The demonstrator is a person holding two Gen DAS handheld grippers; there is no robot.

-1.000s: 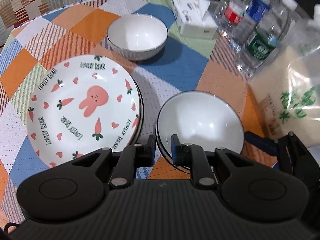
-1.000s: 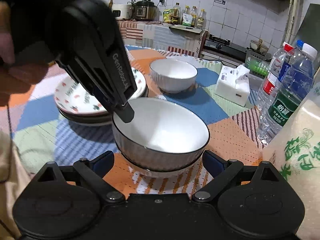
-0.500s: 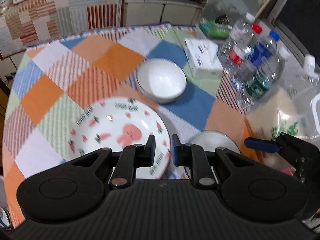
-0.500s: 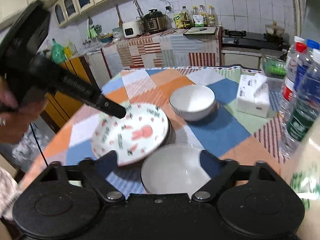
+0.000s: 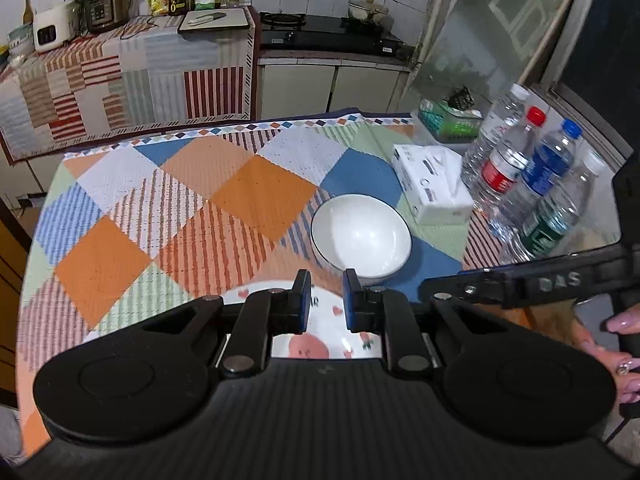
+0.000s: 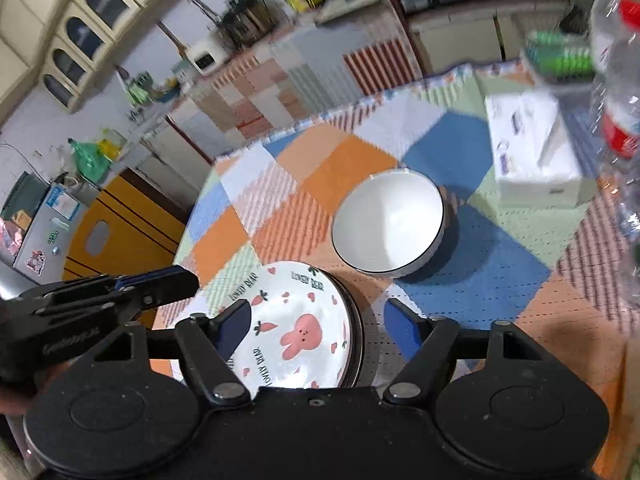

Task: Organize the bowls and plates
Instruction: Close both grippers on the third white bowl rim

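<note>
A white bowl (image 5: 361,234) with a dark rim stands alone on the patchwork cloth, past the plates. A rabbit-and-carrot plate (image 6: 288,292) tops a short stack of dark-rimmed plates. In the left wrist view most of the plate (image 5: 320,328) is hidden behind my left gripper (image 5: 326,284). That gripper is shut with nothing in it and hovers over the plate's far edge. My right gripper (image 6: 318,318) hangs above the plate stack. Its jaws are closing but still wide, and they grip nothing. The left gripper (image 6: 182,280) reaches in from the left of the right wrist view.
A white tissue box (image 5: 432,188) and several water bottles (image 5: 532,176) crowd the table's right side, behind a green basket (image 5: 448,120). A hand (image 5: 624,344) holds the right tool at the right edge. The tablecloth (image 5: 160,220) is bare to the left.
Both grippers have lifted and drawn back from the stacked bowls near me, which have dropped out of view. The right jaws have narrowed and the right view has tilted.
</note>
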